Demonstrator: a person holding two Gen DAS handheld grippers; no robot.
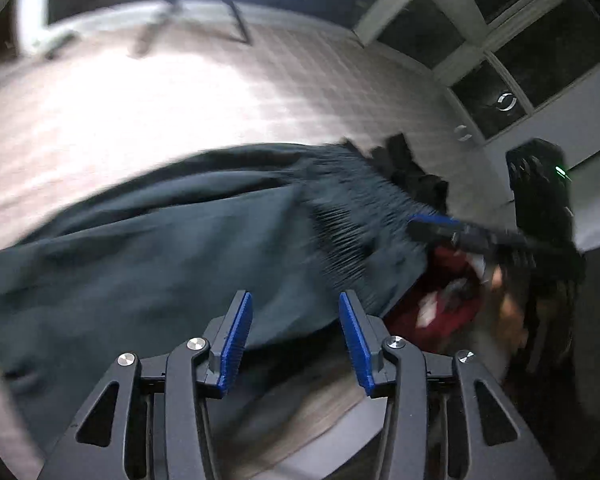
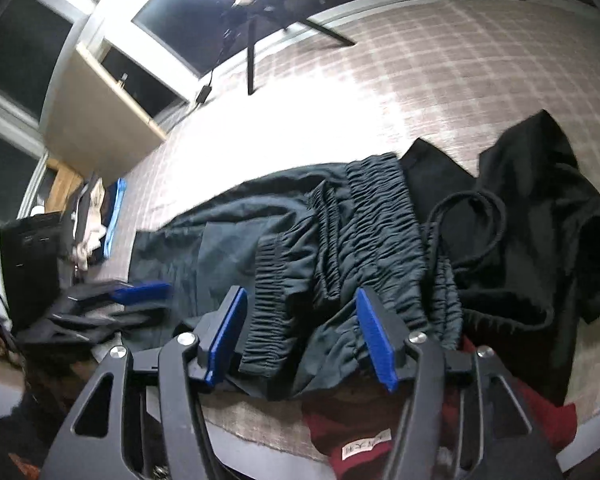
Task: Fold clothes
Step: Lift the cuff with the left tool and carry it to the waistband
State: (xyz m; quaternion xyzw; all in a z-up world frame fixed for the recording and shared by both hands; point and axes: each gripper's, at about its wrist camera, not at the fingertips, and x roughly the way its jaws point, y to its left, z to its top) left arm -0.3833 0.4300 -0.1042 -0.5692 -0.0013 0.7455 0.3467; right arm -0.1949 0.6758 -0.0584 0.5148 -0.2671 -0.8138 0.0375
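A pair of dark grey-green trousers [image 2: 300, 248] lies spread across a checked, pinkish-grey bed cover [image 2: 440, 80], the legs running away to the left in the right wrist view and the gathered elastic waistband [image 2: 376, 216] bunched in two or three crumpled ridges near the middle. The fabric of the legs is fairly flat, with a few long soft creases; in the left wrist view the same trousers [image 1: 140, 248] are blurred. Just beside the waistband, to its right, sits a heap of black clothing [image 2: 540, 220] with a dark drawstring cord [image 2: 468, 224] looped on top. A red garment [image 2: 360, 432] with a white label lies at the near edge of the bed, partly under the trousers. No basket or box for the clothes can be made out; at the far left, a small pile of white and blue cloth [image 2: 100, 220] rests next to a black box-shaped object [image 2: 28, 256], and whether anything holds that pile cannot be told.

The left gripper [image 1: 296, 336] hovers above the trouser leg with its blue pads spread apart and nothing between them. The right gripper [image 2: 304, 336] hangs over the waistband, its pads likewise spread and pinching nothing; the cloth seen between them lies below.
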